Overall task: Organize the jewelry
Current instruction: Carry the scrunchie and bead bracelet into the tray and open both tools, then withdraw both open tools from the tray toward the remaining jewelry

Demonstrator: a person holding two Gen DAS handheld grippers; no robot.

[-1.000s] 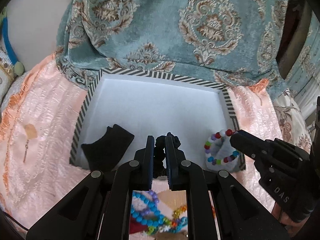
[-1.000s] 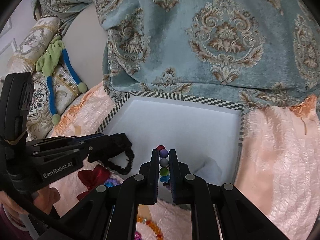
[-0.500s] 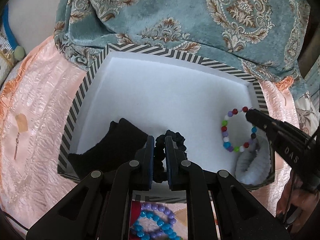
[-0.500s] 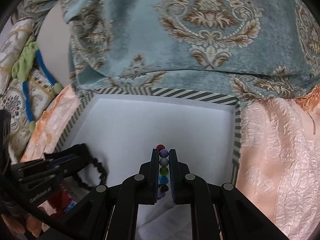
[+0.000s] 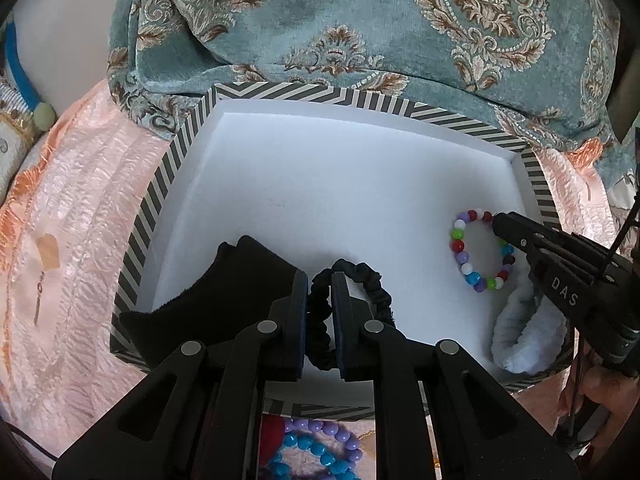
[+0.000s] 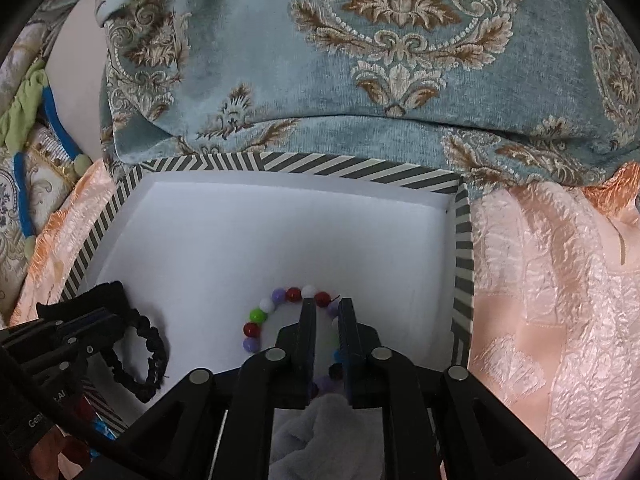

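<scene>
A striped-rim box (image 5: 360, 98) with a white floor lies on peach cloth. My left gripper (image 5: 320, 276) is low over its near left part. Its jaws are opening, with the band of a black scrunchie (image 5: 372, 284) still filling the narrow gap; the loop rests on the floor. In the right wrist view, my right gripper (image 6: 327, 302) is at the near right part of the box (image 6: 360, 168), jaws opening. A multicoloured bead bracelet (image 6: 256, 314) lies flat as a ring, one side passing loosely between the fingers. The scrunchie (image 6: 148, 360) also shows at the left there.
A black cloth piece (image 5: 240, 280) lies in the box's near left corner and a white fluffy band (image 5: 520, 340) in its near right corner. More bead strings (image 5: 312, 448) lie outside the near rim. A teal patterned cushion (image 5: 360, 20) overhangs the far rim.
Both grippers came down into the box. The bracelet, held upright between the right fingers before, now lies flat on the floor. Both pairs of jaws have parted slightly.
</scene>
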